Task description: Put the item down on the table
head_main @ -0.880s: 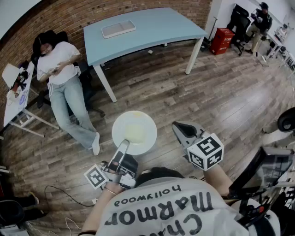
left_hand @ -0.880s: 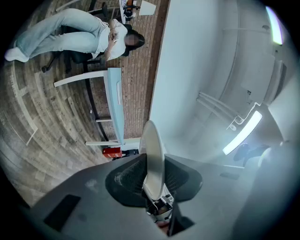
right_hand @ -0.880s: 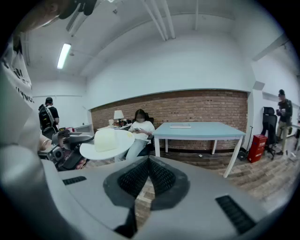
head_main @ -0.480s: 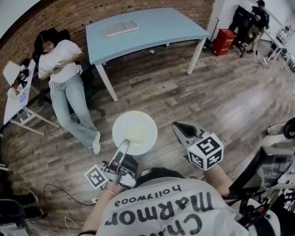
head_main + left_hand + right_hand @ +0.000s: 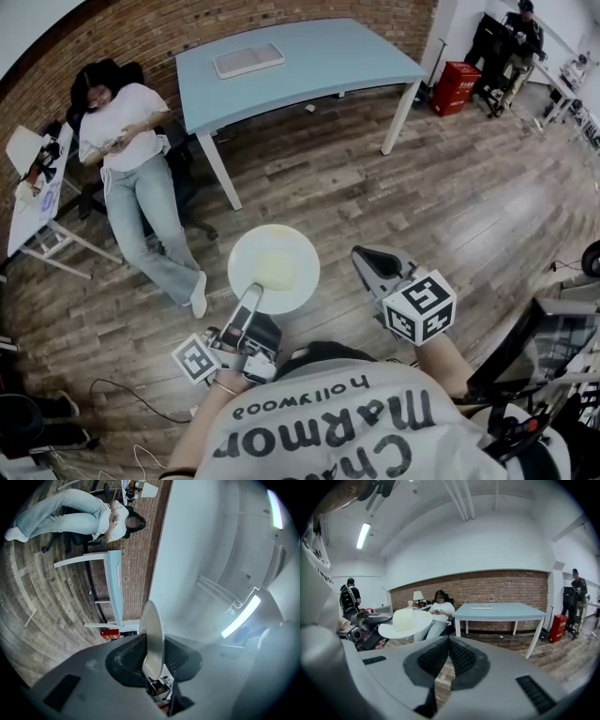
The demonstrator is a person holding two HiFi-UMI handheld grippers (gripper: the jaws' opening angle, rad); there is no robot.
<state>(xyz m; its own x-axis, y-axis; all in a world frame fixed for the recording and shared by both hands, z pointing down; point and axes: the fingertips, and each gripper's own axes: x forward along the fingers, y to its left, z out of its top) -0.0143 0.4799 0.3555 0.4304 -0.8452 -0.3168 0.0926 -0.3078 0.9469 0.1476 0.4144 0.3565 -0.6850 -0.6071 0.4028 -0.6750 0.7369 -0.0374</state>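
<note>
Two grippers in view. Left gripper (image 5: 251,298) is clamped on the rim of the white plate (image 5: 274,267), which shows edge-on between its jaws in its own view. Right gripper (image 5: 375,265) has its jaws together on nothing. Over the last second the plate and grippers keep their places. The blue table (image 5: 309,56), at 12 o'clock and well apart, barely drifts in frame. Judgement: approach unfinished, put-down not begun. Only the right gripper view shows a pale block (image 5: 404,619) standing on the plate; the head view gives just a yellowish patch.
</note>
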